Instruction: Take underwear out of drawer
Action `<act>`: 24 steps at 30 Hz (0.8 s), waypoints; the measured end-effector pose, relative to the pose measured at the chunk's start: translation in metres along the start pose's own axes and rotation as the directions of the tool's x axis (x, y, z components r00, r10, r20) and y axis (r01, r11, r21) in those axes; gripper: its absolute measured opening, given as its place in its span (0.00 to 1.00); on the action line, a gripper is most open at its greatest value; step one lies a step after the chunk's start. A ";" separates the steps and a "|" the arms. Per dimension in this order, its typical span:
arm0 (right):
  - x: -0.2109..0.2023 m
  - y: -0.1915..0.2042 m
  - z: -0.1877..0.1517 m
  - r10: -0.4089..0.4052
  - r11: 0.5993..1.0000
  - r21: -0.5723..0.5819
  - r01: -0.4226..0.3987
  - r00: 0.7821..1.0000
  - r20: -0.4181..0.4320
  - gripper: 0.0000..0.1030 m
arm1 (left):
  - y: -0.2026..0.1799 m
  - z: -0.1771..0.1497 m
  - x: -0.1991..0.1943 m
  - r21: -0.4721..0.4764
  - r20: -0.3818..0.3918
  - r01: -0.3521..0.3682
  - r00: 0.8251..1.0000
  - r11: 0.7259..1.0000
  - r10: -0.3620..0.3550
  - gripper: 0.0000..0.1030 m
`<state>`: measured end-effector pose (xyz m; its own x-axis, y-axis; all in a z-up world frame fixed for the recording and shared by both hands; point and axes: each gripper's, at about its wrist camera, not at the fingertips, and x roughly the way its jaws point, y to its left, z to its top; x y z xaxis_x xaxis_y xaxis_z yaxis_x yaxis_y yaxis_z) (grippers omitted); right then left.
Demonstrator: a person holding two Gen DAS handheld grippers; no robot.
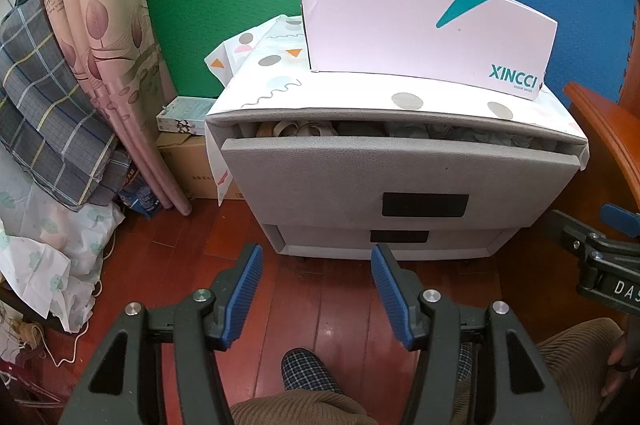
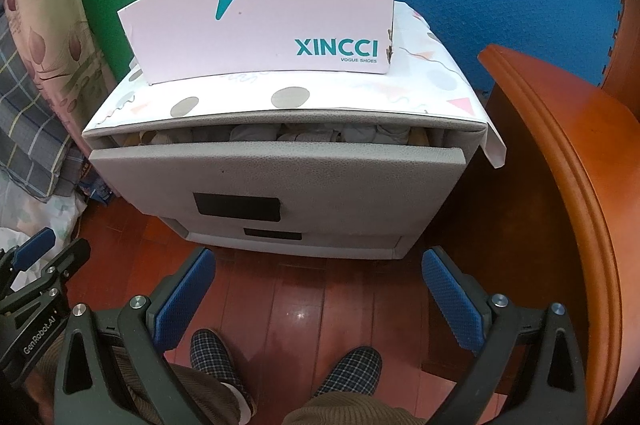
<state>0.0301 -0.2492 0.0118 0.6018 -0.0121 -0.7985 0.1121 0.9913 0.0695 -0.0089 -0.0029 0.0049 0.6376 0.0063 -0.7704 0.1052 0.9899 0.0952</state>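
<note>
Underwear (image 2: 304, 136) still lies inside the barely opened top drawer (image 2: 280, 177), both the left gripper (image 1: 316, 289) and right gripper (image 2: 320, 289) spread wide and empty before it, so pulling it further comes next.

The right gripper (image 2: 318, 291) hangs above the wooden floor (image 2: 304, 301) with its blue pads wide apart and nothing between them. Ahead stands the grey cabinet (image 2: 400, 225); its top drawer (image 2: 340, 181) is a little open, with folded clothes (image 2: 304, 135) inside. A white shoe box (image 2: 280, 33) stands on top.
</note>
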 end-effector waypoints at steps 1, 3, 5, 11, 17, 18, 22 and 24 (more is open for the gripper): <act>0.000 0.000 0.000 0.001 1.000 0.000 -0.001 1.000 0.001 0.99 | 0.000 0.000 -0.001 0.000 0.001 -0.001 1.000 1.000 0.001 0.56; 0.000 0.000 0.000 0.000 1.000 0.001 0.000 1.000 0.000 0.99 | 0.000 0.000 -0.001 0.000 0.001 -0.001 1.000 1.000 0.001 0.56; 0.000 0.000 0.000 0.000 1.000 0.000 0.000 1.000 0.001 0.99 | 0.000 0.000 -0.001 0.000 0.002 -0.003 1.000 1.000 0.003 0.56; 0.000 0.000 0.000 0.001 1.000 0.000 -0.001 1.000 0.000 0.99 | 0.001 0.001 -0.001 -0.002 0.003 -0.004 1.000 1.000 0.004 0.56; -0.001 0.000 0.000 0.001 1.000 0.002 -0.001 1.000 0.002 0.99 | 0.001 0.001 -0.001 -0.001 0.003 -0.005 1.000 1.000 0.005 0.56; 0.000 0.000 0.000 0.001 1.000 0.001 -0.001 1.000 0.003 0.99 | 0.001 0.001 -0.001 -0.001 0.003 -0.005 1.000 1.000 0.005 0.56; 0.000 -0.001 0.000 0.002 1.000 0.002 -0.002 1.000 0.002 0.99 | 0.001 0.001 -0.001 -0.002 0.003 -0.004 1.000 1.000 0.004 0.56; -0.001 0.000 0.000 0.001 1.000 0.002 -0.001 1.000 0.003 0.99 | 0.001 0.001 -0.001 -0.001 0.004 -0.005 1.000 1.000 0.005 0.56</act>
<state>0.0296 -0.2495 0.0122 0.6045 -0.0119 -0.7965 0.1131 0.9910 0.0711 -0.0092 -0.0022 0.0067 0.6407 0.0103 -0.7677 0.1015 0.9900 0.0981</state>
